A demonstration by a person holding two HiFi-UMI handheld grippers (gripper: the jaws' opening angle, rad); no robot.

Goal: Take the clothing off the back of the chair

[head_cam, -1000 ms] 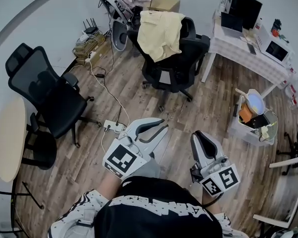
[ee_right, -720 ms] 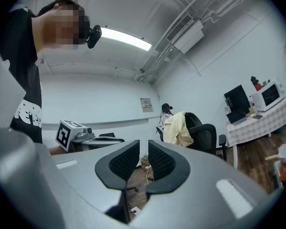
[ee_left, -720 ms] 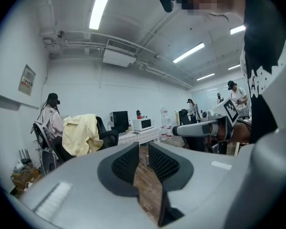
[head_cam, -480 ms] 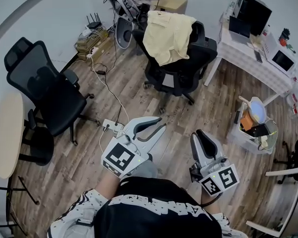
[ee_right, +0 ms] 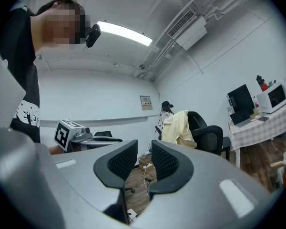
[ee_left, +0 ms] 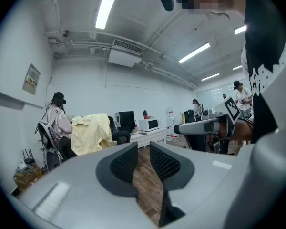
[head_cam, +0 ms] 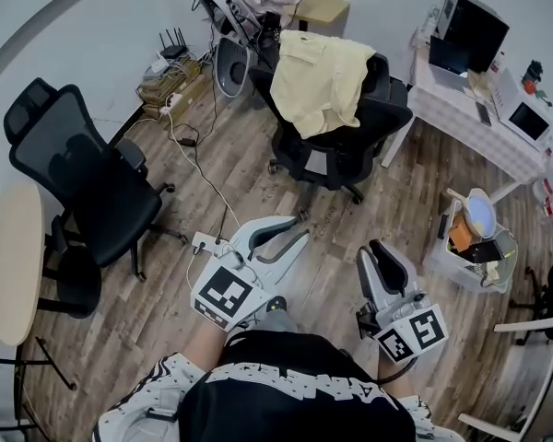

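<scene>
A pale yellow shirt (head_cam: 318,81) hangs over the back of a black office chair (head_cam: 346,145) at the far side of the wooden floor. It also shows in the left gripper view as the shirt (ee_left: 89,133) and in the right gripper view as the shirt (ee_right: 177,127). My left gripper (head_cam: 300,231) and right gripper (head_cam: 373,250) are held out in front of the person, well short of the chair. Both point level toward it. The jaws of both are opening a little, with a narrow gap and nothing between the pads.
A second black chair (head_cam: 83,178) and a round beige table (head_cam: 14,256) stand at the left. A power strip with cables (head_cam: 207,239) lies just ahead of the left gripper. At the right are a white table (head_cam: 470,122) with electronics and a full basket (head_cam: 475,233).
The chair with the shirt sits lower and larger in the head view as the person and both grippers come toward it. Both pairs of jaws have parted slightly.
</scene>
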